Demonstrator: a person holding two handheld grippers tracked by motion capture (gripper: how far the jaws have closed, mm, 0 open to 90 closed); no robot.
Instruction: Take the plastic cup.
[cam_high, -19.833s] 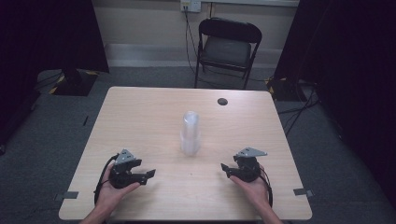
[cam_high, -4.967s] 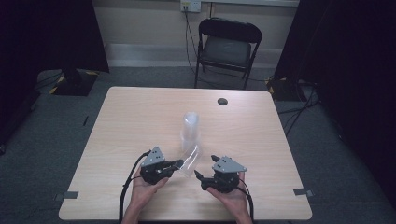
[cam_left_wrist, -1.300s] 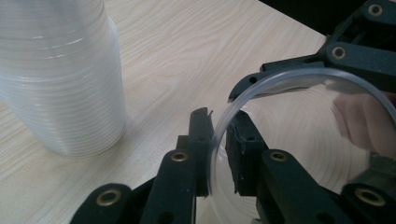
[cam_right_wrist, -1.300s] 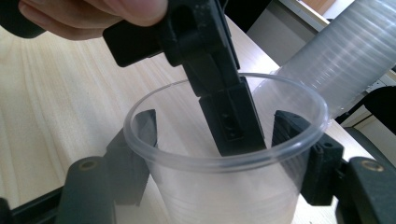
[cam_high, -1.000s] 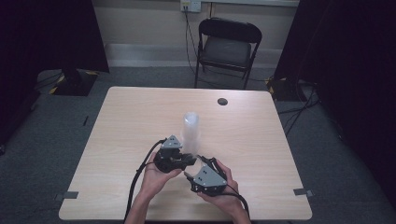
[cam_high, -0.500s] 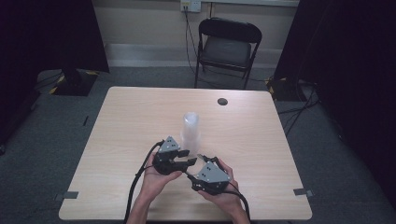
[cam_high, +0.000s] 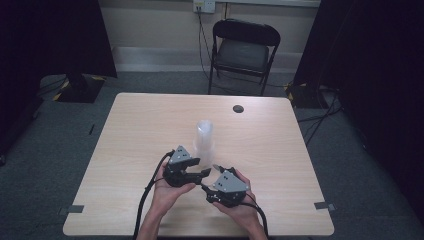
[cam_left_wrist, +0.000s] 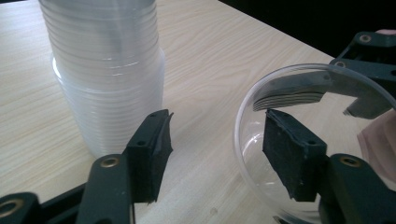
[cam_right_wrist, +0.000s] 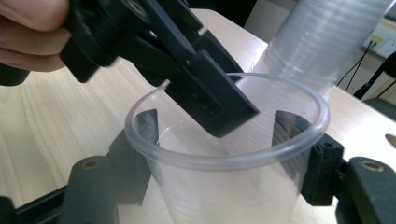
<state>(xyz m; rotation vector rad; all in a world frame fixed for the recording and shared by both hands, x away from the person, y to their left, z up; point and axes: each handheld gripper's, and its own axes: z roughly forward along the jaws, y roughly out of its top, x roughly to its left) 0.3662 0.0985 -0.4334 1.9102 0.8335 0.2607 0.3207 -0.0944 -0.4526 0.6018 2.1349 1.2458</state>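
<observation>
Two grippers met low on the wooden table (cam_high: 125, 150), close in front of the person. The right gripper (cam_right_wrist: 224, 154) had its jaws clamped on the outside of a single clear plastic cup (cam_right_wrist: 224, 186), one pad on each side of the wall just under the rim, with the cup's mouth facing up toward its camera. The left gripper (cam_left_wrist: 215, 154) stood with its jaws spread; its right-hand finger (cam_left_wrist: 289, 156) reached inside that cup's mouth, while the other finger stayed outside the rim, over bare tabletop. Whether either finger touched the cup wall could not be told. Just beyond the left gripper's outer jaw, and behind the held cup as the right gripper saw it, rose the stack of clear cups (cam_high: 204, 137), upright on the table. In the high view the two grippers sat side by side, nearly touching, just short of the stack.
</observation>
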